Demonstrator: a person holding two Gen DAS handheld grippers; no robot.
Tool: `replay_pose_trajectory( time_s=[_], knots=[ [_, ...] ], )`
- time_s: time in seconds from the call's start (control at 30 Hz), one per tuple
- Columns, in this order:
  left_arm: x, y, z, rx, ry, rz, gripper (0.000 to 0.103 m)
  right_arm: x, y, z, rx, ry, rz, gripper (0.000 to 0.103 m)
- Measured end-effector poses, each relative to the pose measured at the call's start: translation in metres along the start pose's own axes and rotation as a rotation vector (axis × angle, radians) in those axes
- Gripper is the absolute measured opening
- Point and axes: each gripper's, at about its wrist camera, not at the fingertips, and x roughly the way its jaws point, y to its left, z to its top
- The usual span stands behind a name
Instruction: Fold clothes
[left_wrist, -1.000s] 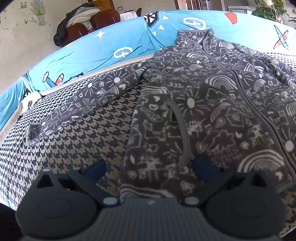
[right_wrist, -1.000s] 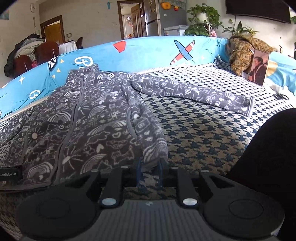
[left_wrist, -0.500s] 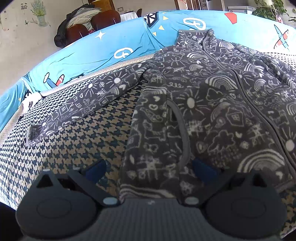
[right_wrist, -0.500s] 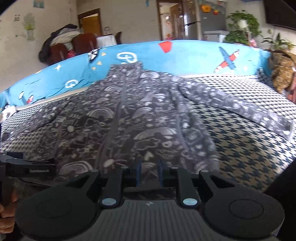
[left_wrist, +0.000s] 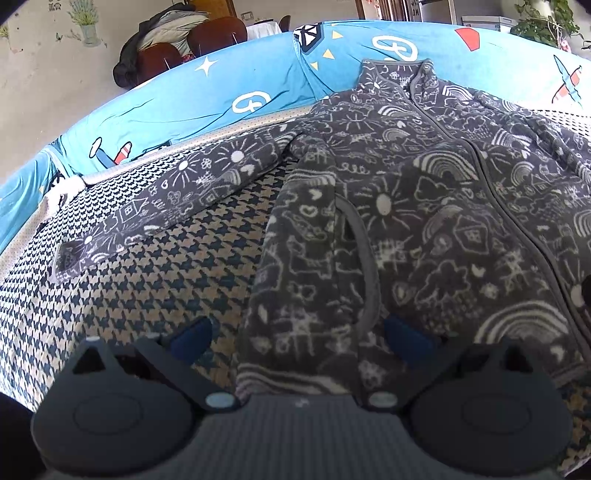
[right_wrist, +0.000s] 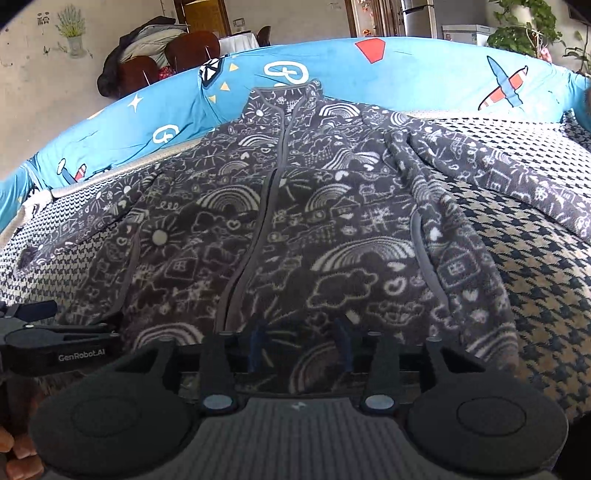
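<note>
— Hovering over the hem now. The jacket (right_wrist: 280, 229) lies flat and zipped on the checked cover (right_wrist: 535, 266), collar up against the blue cushion (right_wrist: 424, 70), both sleeves spread out to the sides.

— What are your grippers doing?

— My right gripper (right_wrist: 300, 345) sits at the hem beside the zip; its jaws are opening, with fleece under them but nothing pinched, as far as I can see. My left gripper (left_wrist: 295, 334) stands wide, straddling the hem corner without pressing it.

— So what could go wrong?

— Mostly the grab. This fleece looks thick and soft, so if I close too shallow I may take only the top layer and the front would peel off the back. That ruins a clean fold.

— Anything else?

— The left sleeve (left_wrist: 162, 206) lies well away from the body. If I lift the hem first, I think both sleeves will drag and bunch. The cover could also ride up with the cloth if a finger digs in. And my two grippers are near each other; they could collide.
</note>
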Motion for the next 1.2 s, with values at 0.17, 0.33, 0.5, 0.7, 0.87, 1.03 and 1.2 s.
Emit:
replay_pose_trajectory(
  time_s=[0.17,0.33,0.5,0.7,0.87,1.03,1.2],
  knots=[
    [0.000,0.001,-0.001,0.001,-0.002,-0.001,0.103,0.001,0.003,-0.003,0.019,0.003,0.002,0.056],
    [0.001,0.001,0.000,-0.008,0.006,-0.002,0.103,0.001,-0.009,-0.002,0.125,0.008,0.047,0.060],
    [0.002,0.003,0.001,-0.025,0.022,-0.004,0.103,0.000,-0.011,-0.004,0.156,-0.006,0.062,0.061],
    [0.002,0.002,0.005,-0.041,0.049,0.007,0.103,0.000,-0.009,-0.004,0.153,-0.008,0.072,0.070],
    [0.004,0.002,0.006,-0.063,0.065,0.016,0.103,-0.001,-0.009,-0.003,0.131,0.010,0.081,0.071],
    [0.000,-0.006,0.007,-0.031,0.066,0.058,0.103,0.000,-0.008,-0.003,0.130,0.012,0.090,0.074],
    [-0.001,-0.008,0.009,-0.041,0.079,0.071,0.103,0.000,-0.007,-0.003,0.132,0.013,0.091,0.076]
  ],
)
